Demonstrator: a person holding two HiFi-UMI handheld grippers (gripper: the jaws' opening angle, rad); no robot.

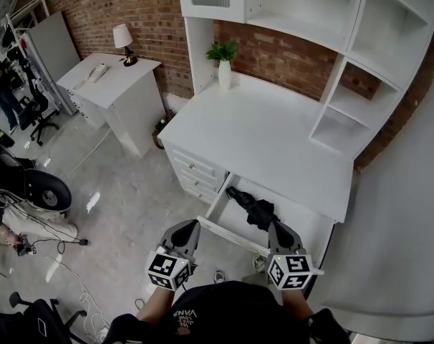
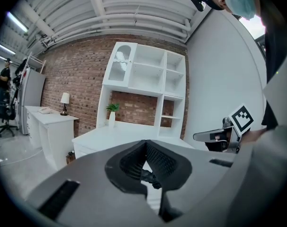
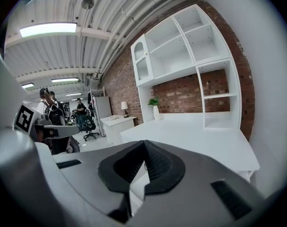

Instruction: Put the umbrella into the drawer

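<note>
The left tool hangs just off the front left corner of the white pull-out drawer. In the left gripper view its dark ribbed jaws meet at the tips with nothing gripped. Only a dark scrap of the drawer's contents shows through the gap below them. It looks idle there, probably because nothing is left for it to carry.

The drawer stands pulled out from under the white wooden bench with a shelf hutch, which leaves its inside open to the head view. The black folded fabric umbrella lies inside on the drawer floor, so the placing itself seems done. What likely remains is pushing the drawer in.

The umbrella's long axis runs on a slant across the drawer. A slim end points up and left toward the back, near the bench's small drawers, and the bulkier bunched fabric sits down and right, nearer the front. Which end is the handle I cannot tell. The slant seems to let its length fit inside the walls.

The right tool sits at the front right of the drawer, near the bunched end but clear of it. Its jaws are likewise pressed together on nothing.
</note>
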